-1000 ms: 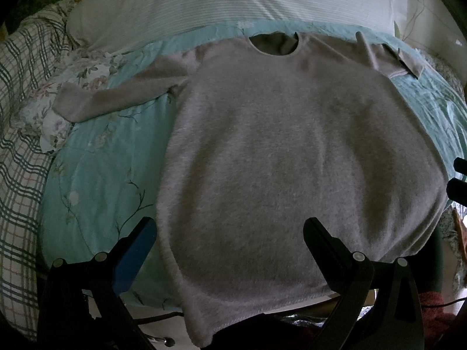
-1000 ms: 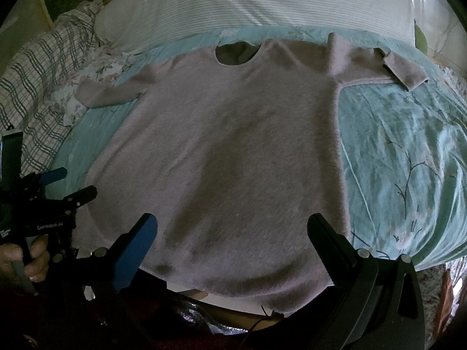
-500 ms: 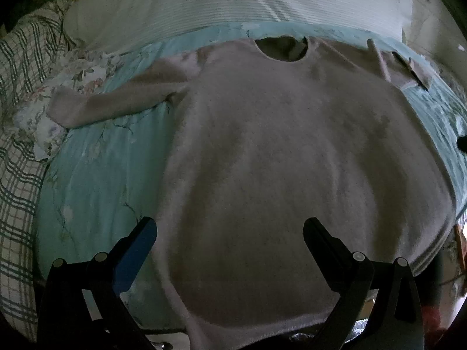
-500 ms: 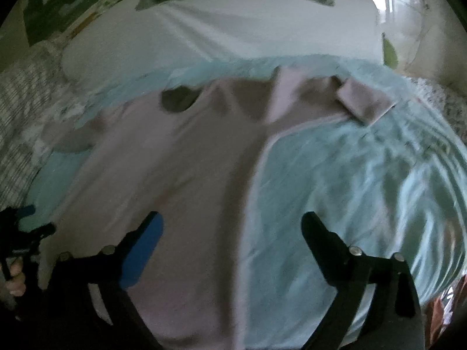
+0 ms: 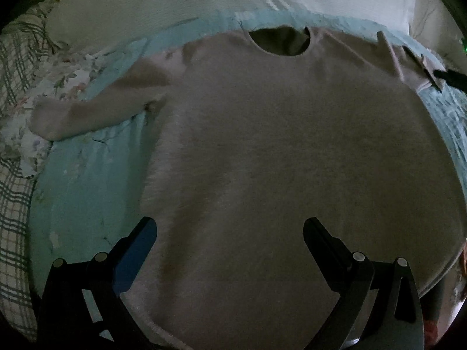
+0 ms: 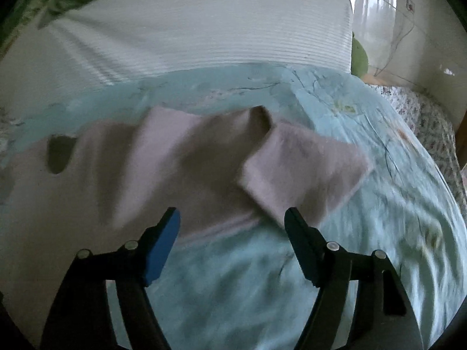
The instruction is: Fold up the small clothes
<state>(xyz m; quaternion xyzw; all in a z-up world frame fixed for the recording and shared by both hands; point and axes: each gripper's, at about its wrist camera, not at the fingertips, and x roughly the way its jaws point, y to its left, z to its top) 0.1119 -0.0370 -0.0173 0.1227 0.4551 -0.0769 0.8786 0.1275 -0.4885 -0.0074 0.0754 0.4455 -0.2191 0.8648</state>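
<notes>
A pale mauve knitted sweater [image 5: 277,151] is spread flat on a teal floral bedspread [image 5: 87,180], neckline [image 5: 280,40] toward the head of the bed and hem at the foot edge. One sleeve [image 5: 96,110] is stretched out toward the bed's side edge, where its cuff rests on a floral-print cloth [image 5: 26,134]; the other sleeve [image 6: 221,151] is doubled back on itself, its cuff end [image 6: 303,172] lying as a loose flap near the opposite side edge.

The step in hand is judged to be the first fold — the sleeves are to be brought in over the body. The right gripper [image 6: 232,221] is poised just short of the doubled sleeve, and its jaws are closing with nothing yet between them; only bedspread and the sleeve's lower edge are seen in the gap. The left gripper [image 5: 230,233] is held over the lower body of the sweater with its jaws wide apart and nothing gripped.

The next move is judged to call for a pinch on the folded sleeve near the cuff flap, taken through the knit alone so that the bedspread is not gathered with it, followed by a carry across toward the neckline.

A white ribbed pillow [image 6: 204,38] lies along the head of the bed, a plaid blanket [image 5: 14,204] along the side edge beyond the floral cloth. Nothing is set on the sweater itself — the soft, rumpled bedspread beneath is the only likely hindrance. The right view is blurred, so fine contact cannot be told.
</notes>
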